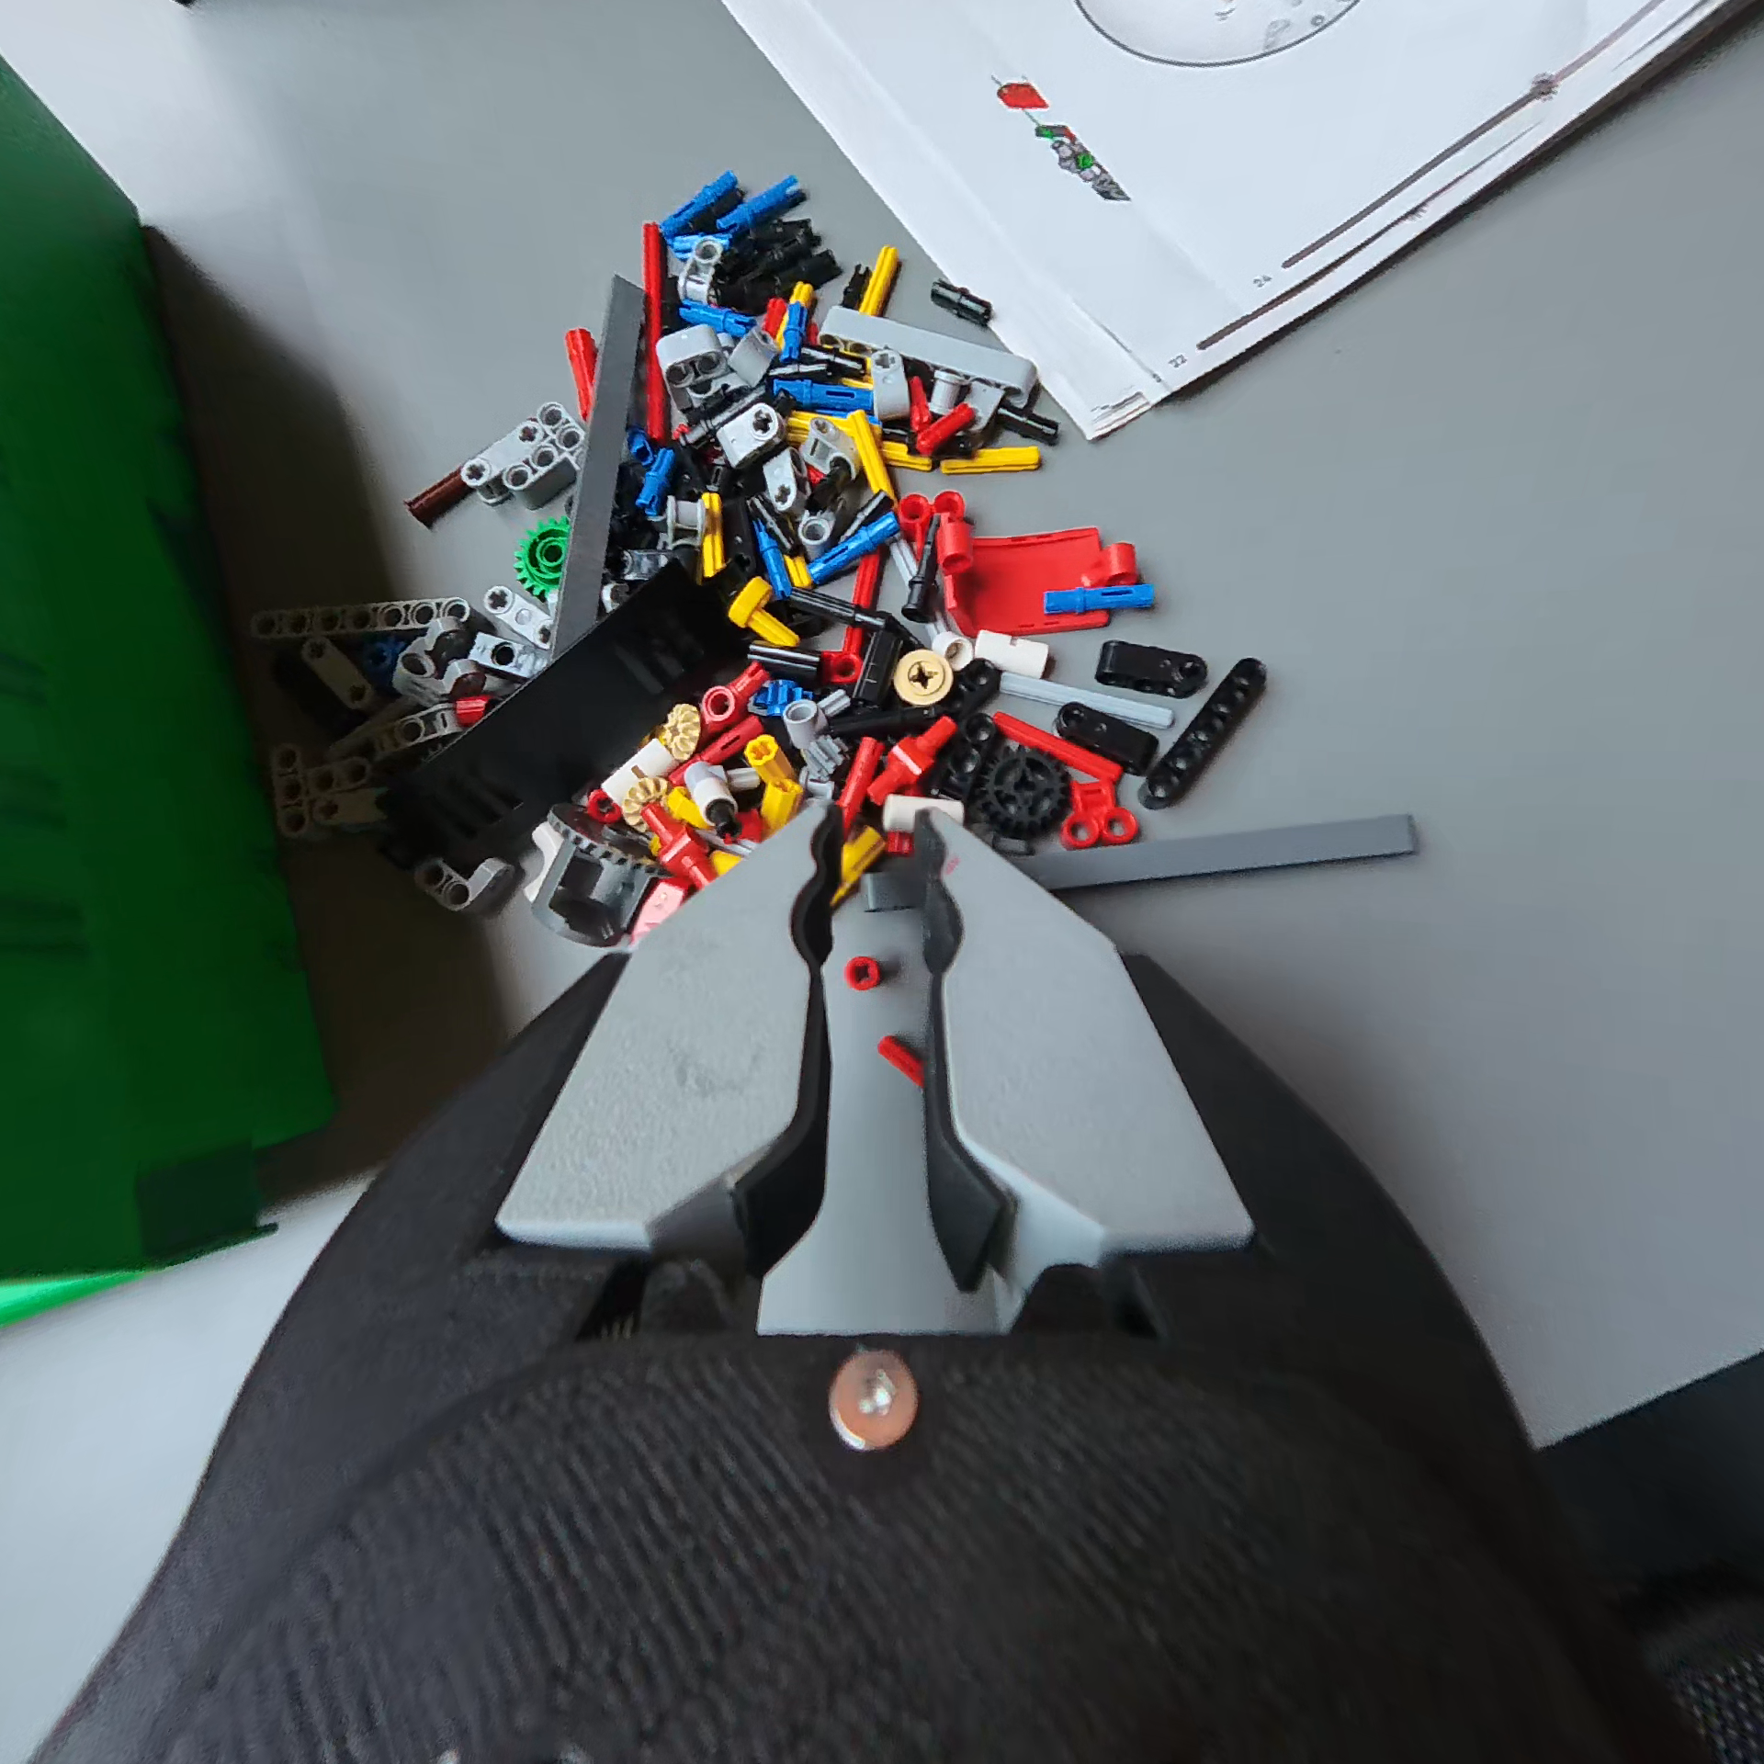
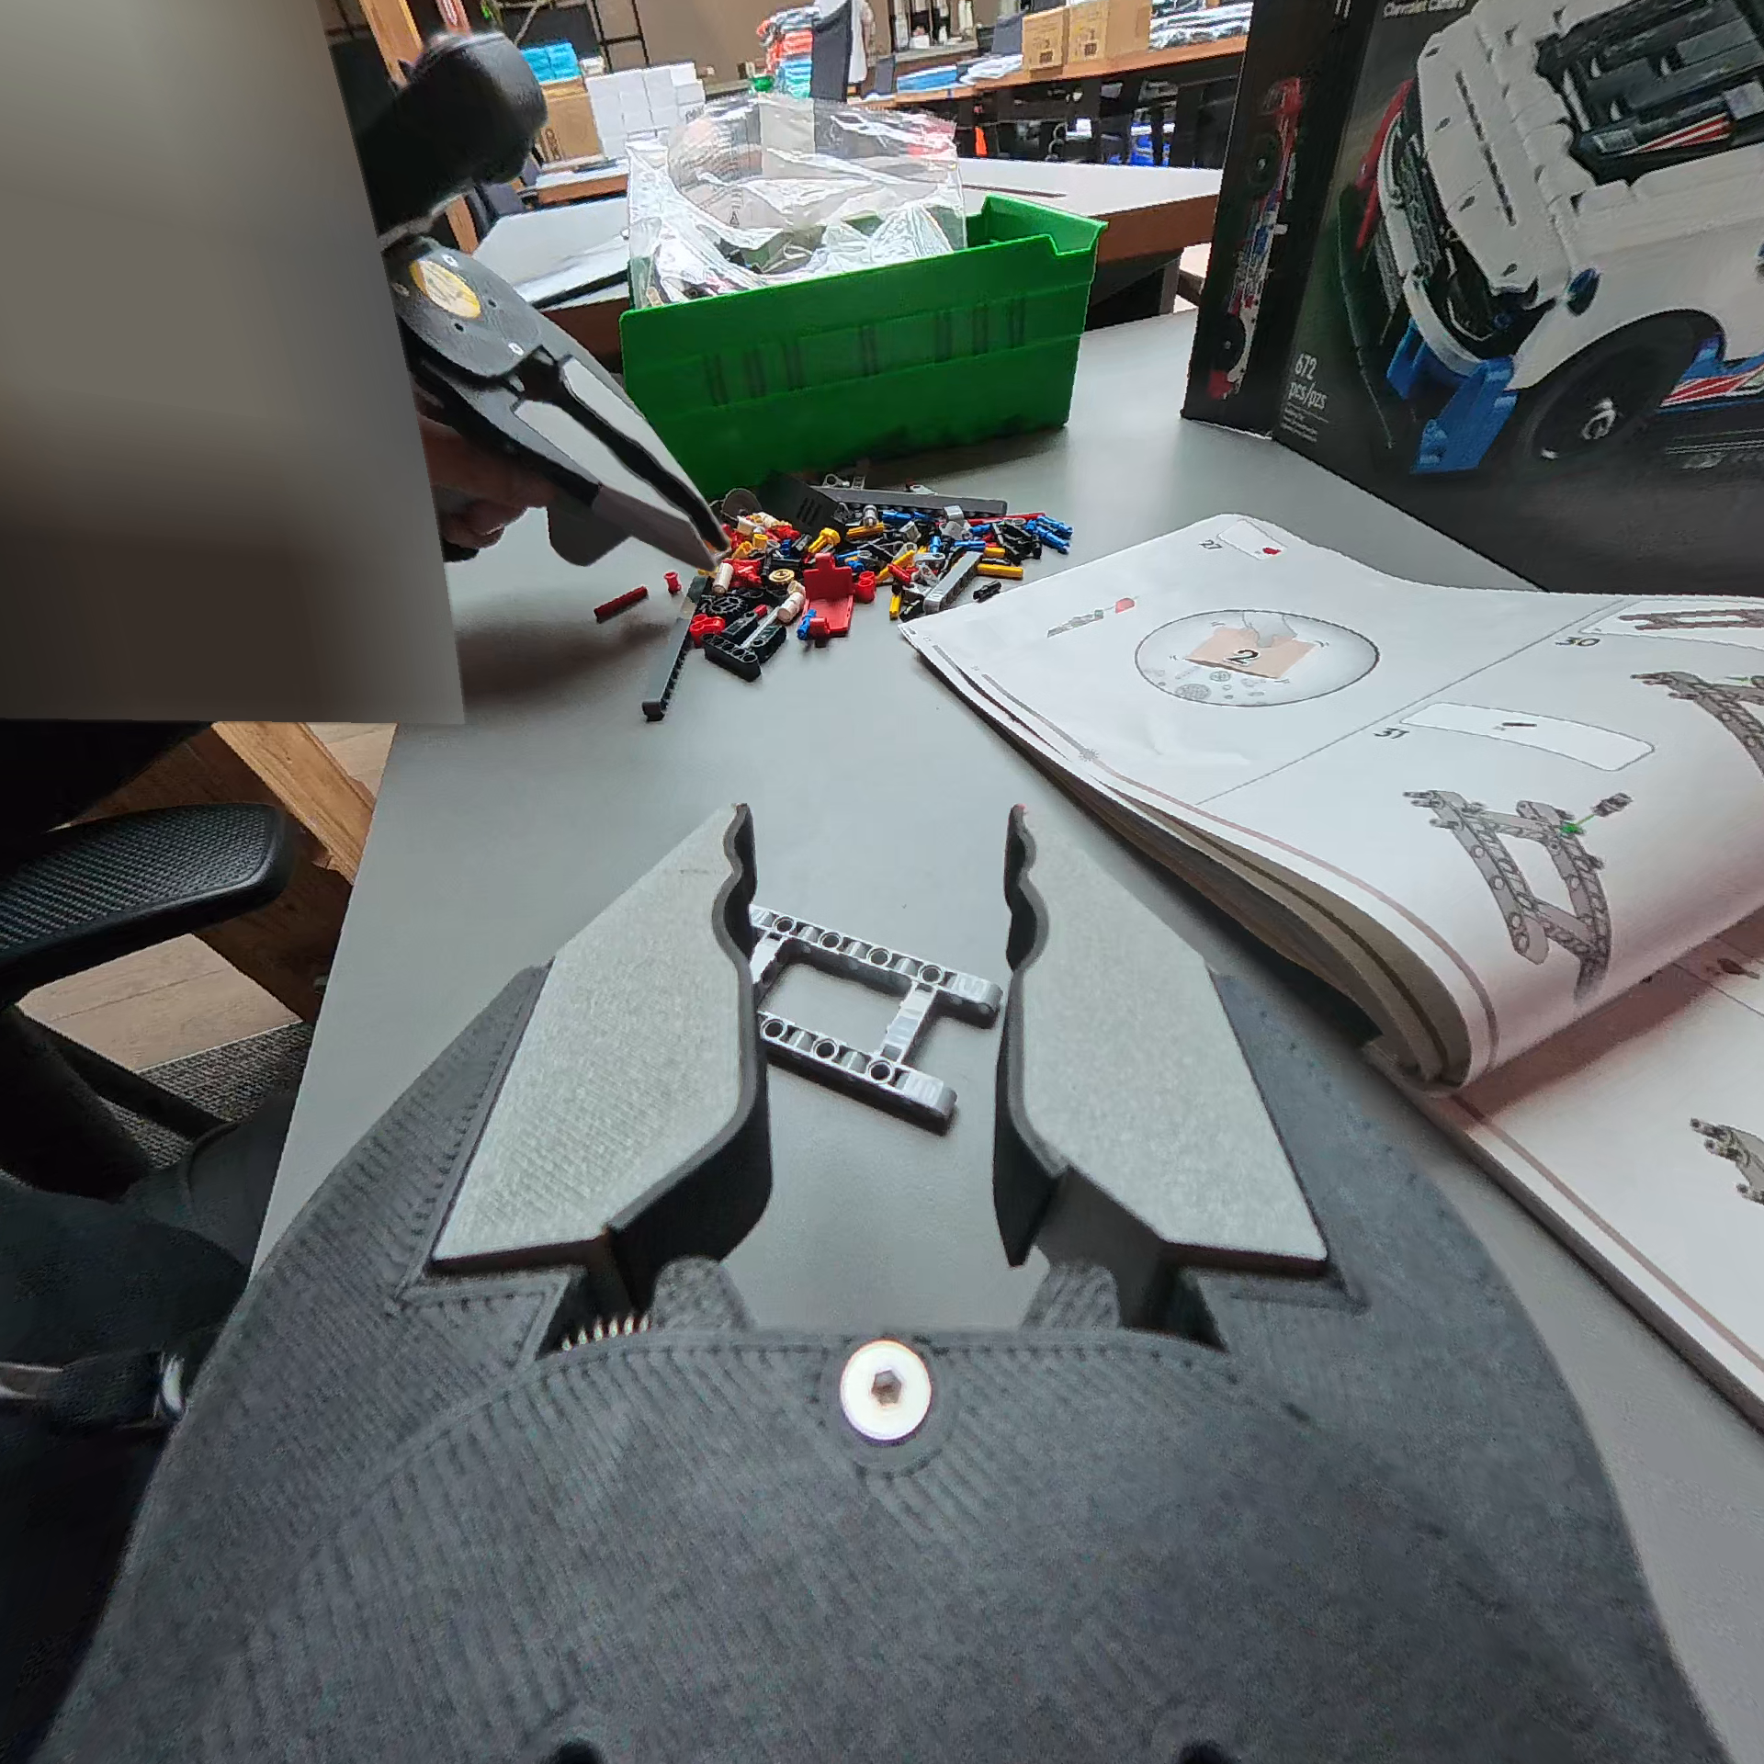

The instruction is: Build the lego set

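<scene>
The left gripper [image 1: 873,840] dips into the loose parts pile [image 1: 811,573], jaws narrowly apart, to pick; the right gripper [image 2: 878,830] waits wide open over the grey frame [image 2: 859,1002]

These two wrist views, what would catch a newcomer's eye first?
First, the bright heap of loose lego pieces on the grey table, with the left gripper poised at its near edge, fingers slightly apart. Next, the green bin behind the heap and the open instruction booklet beside it. Lastly, the grey beam frame lying between the open right gripper fingers.
</scene>
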The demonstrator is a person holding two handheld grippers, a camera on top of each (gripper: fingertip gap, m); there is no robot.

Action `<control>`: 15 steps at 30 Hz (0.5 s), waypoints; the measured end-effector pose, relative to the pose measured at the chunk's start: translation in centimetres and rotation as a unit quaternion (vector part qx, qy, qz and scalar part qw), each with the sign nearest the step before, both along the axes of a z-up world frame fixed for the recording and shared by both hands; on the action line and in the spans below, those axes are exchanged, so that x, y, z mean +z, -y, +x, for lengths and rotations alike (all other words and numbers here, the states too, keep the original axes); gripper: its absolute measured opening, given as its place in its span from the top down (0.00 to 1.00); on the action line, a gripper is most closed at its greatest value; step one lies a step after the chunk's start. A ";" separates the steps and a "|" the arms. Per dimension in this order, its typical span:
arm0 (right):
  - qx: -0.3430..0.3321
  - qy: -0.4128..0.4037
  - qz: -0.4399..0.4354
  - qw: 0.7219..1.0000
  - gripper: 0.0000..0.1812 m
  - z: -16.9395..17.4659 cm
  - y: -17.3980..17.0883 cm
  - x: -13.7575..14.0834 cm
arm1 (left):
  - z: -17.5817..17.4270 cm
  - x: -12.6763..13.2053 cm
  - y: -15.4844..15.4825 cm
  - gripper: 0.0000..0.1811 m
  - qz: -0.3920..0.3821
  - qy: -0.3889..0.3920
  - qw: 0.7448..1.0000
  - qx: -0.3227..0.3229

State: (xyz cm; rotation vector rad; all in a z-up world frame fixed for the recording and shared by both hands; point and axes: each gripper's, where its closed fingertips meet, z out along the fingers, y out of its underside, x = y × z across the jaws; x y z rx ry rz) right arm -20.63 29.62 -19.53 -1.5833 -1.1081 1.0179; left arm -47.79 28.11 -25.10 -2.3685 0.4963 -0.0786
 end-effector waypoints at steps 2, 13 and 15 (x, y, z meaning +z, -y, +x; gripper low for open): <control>0.002 0.000 0.001 1.000 0.73 -0.1 0.1 0.0 | 0.1 -0.5 0.1 0.93 -0.010 -0.002 1.000 -0.005; 0.005 0.001 -0.001 1.000 0.73 -0.2 0.1 0.0 | -0.2 1.1 -1.6 0.92 0.017 -0.019 1.000 -0.011; 0.005 0.002 0.000 1.000 0.73 -0.2 0.2 0.0 | -0.4 1.6 -2.9 0.92 0.029 -0.026 0.999 -0.007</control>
